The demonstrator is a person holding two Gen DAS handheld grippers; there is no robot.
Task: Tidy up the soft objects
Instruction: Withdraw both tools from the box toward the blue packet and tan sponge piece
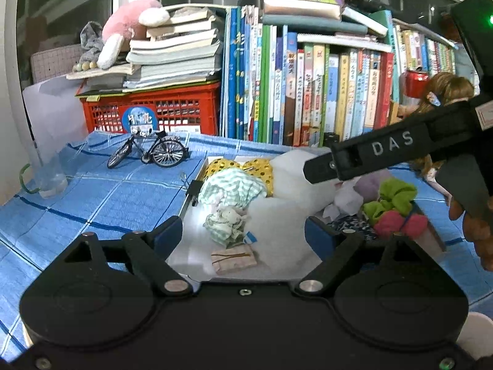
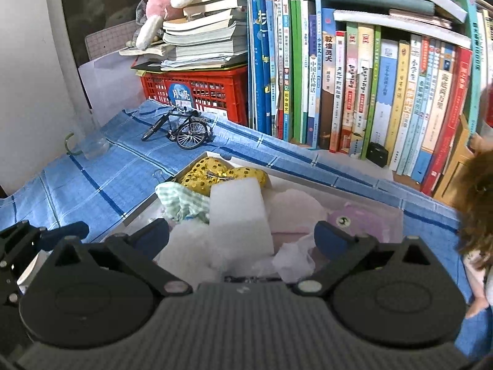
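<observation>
A bench under a blue checked cloth stood against a row of upright colourful books. Behind a red slatted plastic crate, dark windows in white frames showed beside a white wall.

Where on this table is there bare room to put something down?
Free: blue cloth between the toy bicycle, the glass and the box. Crowded: the box itself, piled with soft things, and the book row behind.
</observation>
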